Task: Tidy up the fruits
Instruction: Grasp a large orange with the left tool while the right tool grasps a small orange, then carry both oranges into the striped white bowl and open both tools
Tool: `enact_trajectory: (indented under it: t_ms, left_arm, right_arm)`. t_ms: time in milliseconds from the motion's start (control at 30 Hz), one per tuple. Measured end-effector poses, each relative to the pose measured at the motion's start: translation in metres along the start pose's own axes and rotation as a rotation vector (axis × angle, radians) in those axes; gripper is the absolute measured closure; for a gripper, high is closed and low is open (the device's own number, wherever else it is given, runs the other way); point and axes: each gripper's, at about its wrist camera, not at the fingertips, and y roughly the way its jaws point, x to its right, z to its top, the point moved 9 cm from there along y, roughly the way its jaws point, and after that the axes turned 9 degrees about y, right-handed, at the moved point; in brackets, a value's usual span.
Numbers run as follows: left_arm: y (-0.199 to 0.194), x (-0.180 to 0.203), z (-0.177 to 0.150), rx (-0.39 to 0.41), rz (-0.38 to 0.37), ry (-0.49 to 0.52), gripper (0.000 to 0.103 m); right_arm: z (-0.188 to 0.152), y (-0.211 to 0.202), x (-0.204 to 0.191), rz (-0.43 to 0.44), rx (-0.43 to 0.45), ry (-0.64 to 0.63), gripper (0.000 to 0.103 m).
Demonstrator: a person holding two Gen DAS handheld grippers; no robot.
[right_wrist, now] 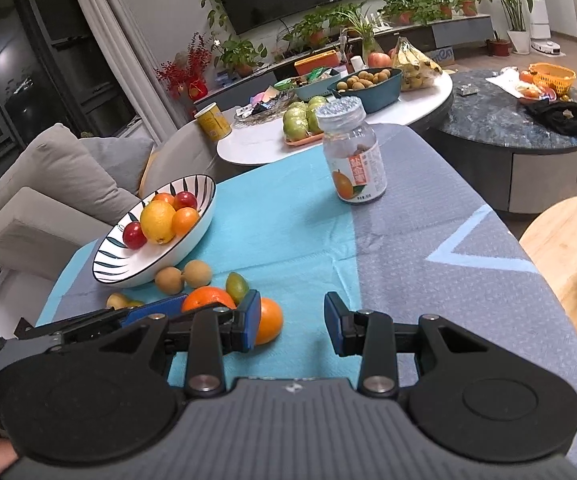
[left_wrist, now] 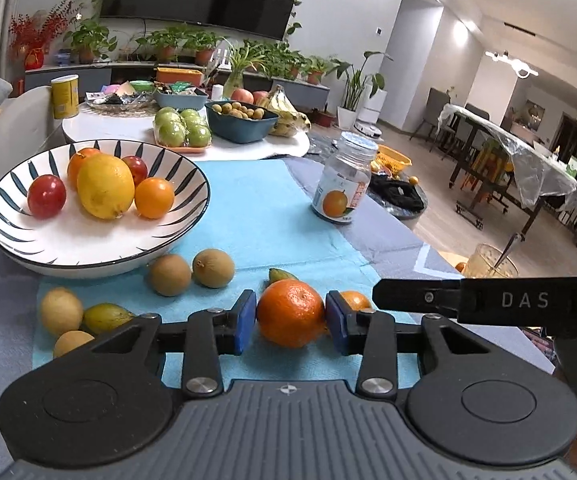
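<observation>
The left claw [left_wrist: 290, 322] clenches the mandarin [left_wrist: 290, 312]; the right claw [right_wrist: 292, 322] stands released. A shallow grip could let it roll off the surface [left_wrist: 388, 232].

- The bowl [left_wrist: 4, 216] is white with dark blue leaf-like strokes and a dark rim.
- In it lie a yellow lemon [left_wrist: 105, 186], two dark red fruits [left_wrist: 46, 196] and a small orange one [left_wrist: 154, 198].
- The cloth [left_wrist: 264, 216] is light turquoise, over a grey-blue table cover [right_wrist: 448, 240] with a pale blue line.
- The mandarin [left_wrist: 290, 312] is bright orange (slightly dimpled skin).
- Two round fruits [left_wrist: 170, 275] are tan-brown.
- The left gripper [left_wrist: 290, 320] is black with blue pads [left_wrist: 247, 320].
- The jar [left_wrist: 342, 184] is clear, with an orange printed on its label.
</observation>
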Motion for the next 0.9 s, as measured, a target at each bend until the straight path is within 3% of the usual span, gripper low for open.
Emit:
enact_trajectory:
  t_ms: [667,900]
  left_arm:
    - [-0.035,-0.025,0.004,0.072,0.066,-0.022,0.068]
    - [-0.041,-0.034,0.006,0.079,0.098,-0.029,0.068]
  right_arm:
    - [-0.006,0.008,-0.016,0.051,-0.032,-0.035,0.05]
    - [-0.014,0.018,-0.021,0.026,-0.056,-0.029,0.05]
